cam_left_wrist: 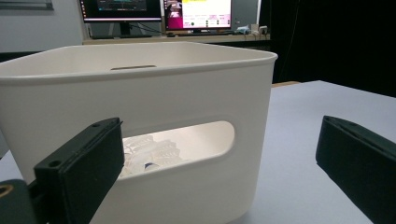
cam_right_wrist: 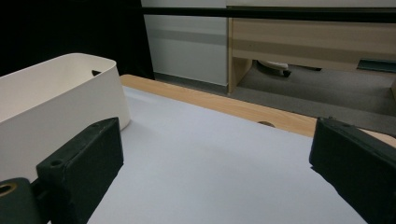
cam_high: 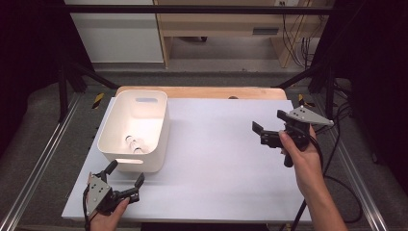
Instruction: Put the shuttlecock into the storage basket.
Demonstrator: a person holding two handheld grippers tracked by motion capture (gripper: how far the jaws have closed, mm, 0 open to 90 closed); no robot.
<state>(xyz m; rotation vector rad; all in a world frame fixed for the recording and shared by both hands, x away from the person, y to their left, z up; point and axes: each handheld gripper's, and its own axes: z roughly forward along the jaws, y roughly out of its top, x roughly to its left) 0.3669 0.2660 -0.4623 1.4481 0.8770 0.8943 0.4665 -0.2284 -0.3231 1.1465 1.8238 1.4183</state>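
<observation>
White bin (cam_high: 136, 129): left half of tabletop (cam_high: 226, 159), white shuttlecocks (cam_high: 134, 143) inside. Left gripper (cam_high: 126, 176): just before the bin's near wall, fingers wide apart, empty. Right gripper (cam_high: 260, 131): well apart at right, fingers spread, empty.

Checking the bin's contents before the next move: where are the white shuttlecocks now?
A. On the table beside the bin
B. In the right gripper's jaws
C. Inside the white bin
C: the shuttlecocks lie on the floor of the white bin, also visible through its handle slot.
</observation>
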